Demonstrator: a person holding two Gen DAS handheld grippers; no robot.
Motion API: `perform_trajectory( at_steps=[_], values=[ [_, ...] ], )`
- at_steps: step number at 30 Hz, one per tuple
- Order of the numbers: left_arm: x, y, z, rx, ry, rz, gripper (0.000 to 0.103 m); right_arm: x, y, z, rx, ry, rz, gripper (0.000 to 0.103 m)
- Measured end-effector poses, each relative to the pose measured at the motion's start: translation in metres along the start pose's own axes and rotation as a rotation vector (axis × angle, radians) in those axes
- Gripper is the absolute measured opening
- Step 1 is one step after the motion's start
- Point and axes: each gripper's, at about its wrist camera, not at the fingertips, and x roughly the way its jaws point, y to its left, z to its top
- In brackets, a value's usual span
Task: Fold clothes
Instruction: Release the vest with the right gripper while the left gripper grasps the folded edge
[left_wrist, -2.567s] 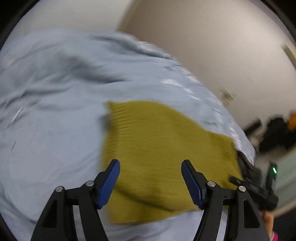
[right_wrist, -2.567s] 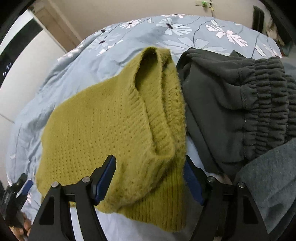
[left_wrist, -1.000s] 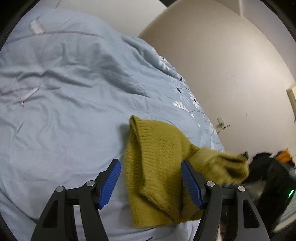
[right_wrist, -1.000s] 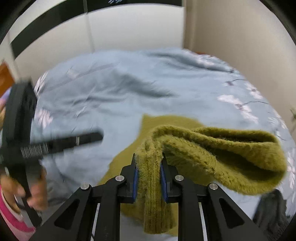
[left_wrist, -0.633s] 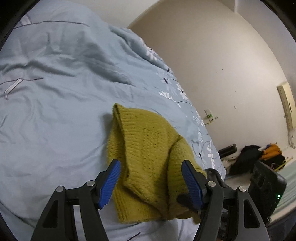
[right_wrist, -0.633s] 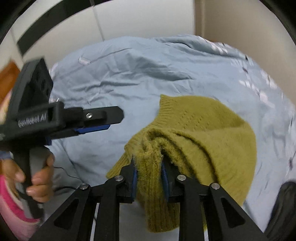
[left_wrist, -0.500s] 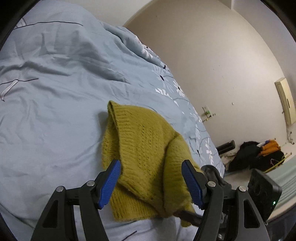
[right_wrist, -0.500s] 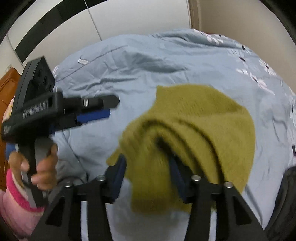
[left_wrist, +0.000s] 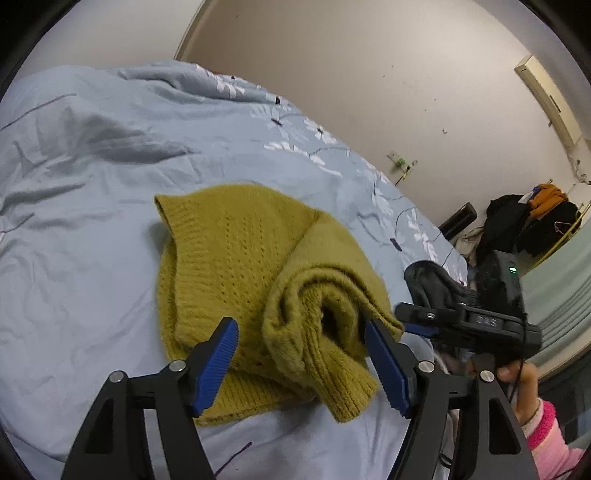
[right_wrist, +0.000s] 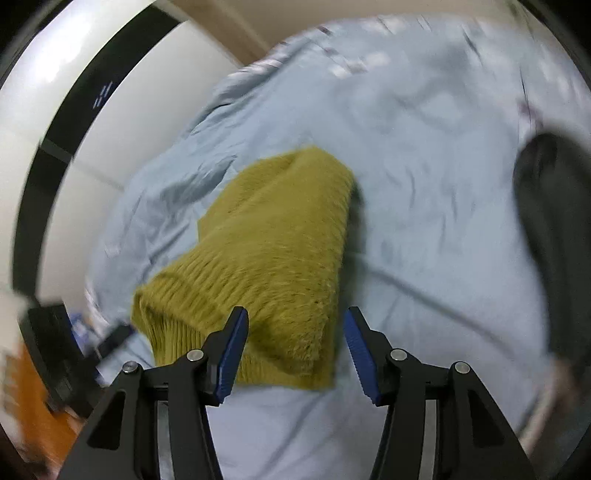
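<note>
Sweater: olive-yellow knitted sweater (left_wrist: 236, 254) is lying on the light blue bedcover (left_wrist: 81, 206), close to the near edge of the bed. It is lying partly folded; a thick fold with a ribbed cuff is resting on top of its near right part, and the ribbed border is showing at the far left corner of the garment.

Left gripper: the left gripper (left_wrist: 301, 363) is hanging over the near part of the sweater with its blue pads (left_wrist: 216, 360) spread wide. Nothing is sitting between them; the rolled fold is showing in the gap, below the fingers, and I cannot tell if a pad is touching the wool.

Right gripper: the right gripper (right_wrist: 295, 354) is also standing wide apart and is gripping nothing. In its own view, which is blurred, the sweater (right_wrist: 266, 258) is lying just ahead of the pads. In the left wrist view this same tool (left_wrist: 469, 317) is showing at the right of the sweater, with its tip near the rolled fold, and a hand (left_wrist: 521, 384) with a pink sleeve (left_wrist: 546, 439) is holding its handle.

Bedcover: it is wrinkled, with a flower print along the far right side of the bed.

Dark garment: a dark grey cloth (right_wrist: 554, 229) is lying on the bed at the right edge of the right wrist view, well apart from the sweater.
</note>
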Motion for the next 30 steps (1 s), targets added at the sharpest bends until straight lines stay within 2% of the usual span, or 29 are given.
perform_trajectory(
  at_steps=[3, 4, 5, 8, 9, 10, 11, 12, 13, 15, 17, 21, 23, 27, 30],
  values=[
    [0.007, 0.002, -0.002, -0.014, 0.02, 0.025, 0.072, 0.015, -0.01, 0.0, 0.055, 0.038, 0.031, 0.055],
    [0.009, 0.004, -0.003, -0.016, 0.027, 0.037, 0.066, 0.018, -0.011, 0.0, 0.063, 0.049, 0.043, 0.055],
    [0.011, 0.005, -0.003, -0.018, 0.033, 0.049, 0.052, 0.021, -0.012, -0.001, 0.072, 0.06, 0.056, 0.055],
    [0.015, 0.016, -0.006, -0.057, 0.054, 0.028, 0.032, 0.024, -0.015, -0.004, 0.089, 0.084, 0.087, 0.055],
    [0.016, 0.019, -0.007, -0.068, 0.056, 0.016, 0.029, 0.026, -0.016, -0.005, 0.104, 0.091, 0.095, 0.055],
    [0.017, 0.021, -0.007, -0.078, 0.058, 0.004, 0.028, 0.028, -0.019, -0.007, 0.129, 0.101, 0.107, 0.055],
    [0.016, 0.023, -0.007, -0.082, 0.055, -0.007, 0.027, 0.03, -0.023, -0.008, 0.157, 0.11, 0.12, 0.05],
    [0.016, 0.024, -0.007, -0.081, 0.054, -0.014, 0.027, 0.032, -0.024, -0.009, 0.175, 0.115, 0.131, 0.042],
    [0.015, 0.025, -0.007, -0.08, 0.053, -0.017, 0.026, 0.032, -0.024, -0.009, 0.182, 0.116, 0.139, 0.024],
    [0.013, 0.029, -0.007, -0.083, 0.049, -0.021, 0.026, 0.026, -0.013, -0.003, 0.159, 0.098, 0.139, 0.017],
    [0.012, 0.033, -0.007, -0.097, 0.046, -0.03, 0.026, 0.011, 0.009, 0.012, 0.095, 0.056, 0.134, 0.016],
    [0.013, 0.042, -0.007, -0.138, 0.052, -0.071, 0.026, -0.022, 0.079, 0.064, -0.088, -0.046, 0.118, 0.015],
    [0.013, 0.047, -0.007, -0.154, 0.055, -0.078, 0.026, -0.022, 0.112, 0.089, -0.153, -0.053, 0.103, 0.015],
    [0.012, 0.057, -0.008, -0.186, 0.056, -0.081, 0.026, 0.024, 0.156, 0.126, -0.202, -0.003, 0.088, 0.014],
    [0.014, 0.067, -0.01, -0.22, 0.062, -0.089, 0.026, 0.059, 0.162, 0.129, -0.212, 0.041, 0.083, 0.014]
  ],
)
